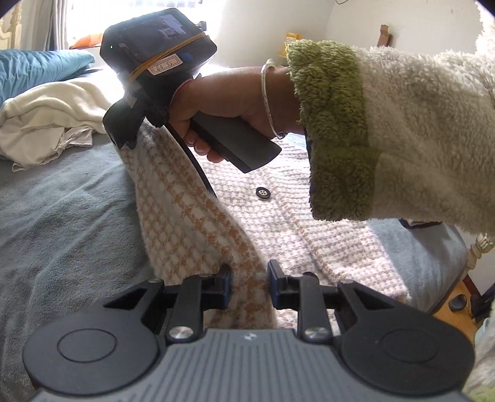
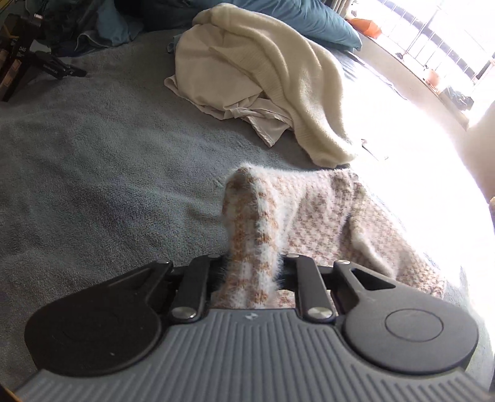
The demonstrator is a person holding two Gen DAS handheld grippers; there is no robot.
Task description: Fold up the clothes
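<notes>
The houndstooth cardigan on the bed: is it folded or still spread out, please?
Mostly spread: the houndstooth cardigan lies flat on the bed, one edge lifted by the right claw and left claw.

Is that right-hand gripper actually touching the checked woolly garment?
Touching. The right wrist view shows the right gripper with both fingers pressed against a bunched fold of the checked garment.

Fuzzy knit cardigan (image 2: 312, 213), nubby grey fleece bedspread (image 2: 92, 173), matt black plastic grippers with shiny metal rivets.

A bedroom at home

We see a bed under a grey fleece blanket (image 2: 92, 160), a teal pillow (image 2: 309, 18), loose cream clothes (image 2: 272, 77) heaped on it, and a sunlit barred window (image 2: 448, 40).
</notes>
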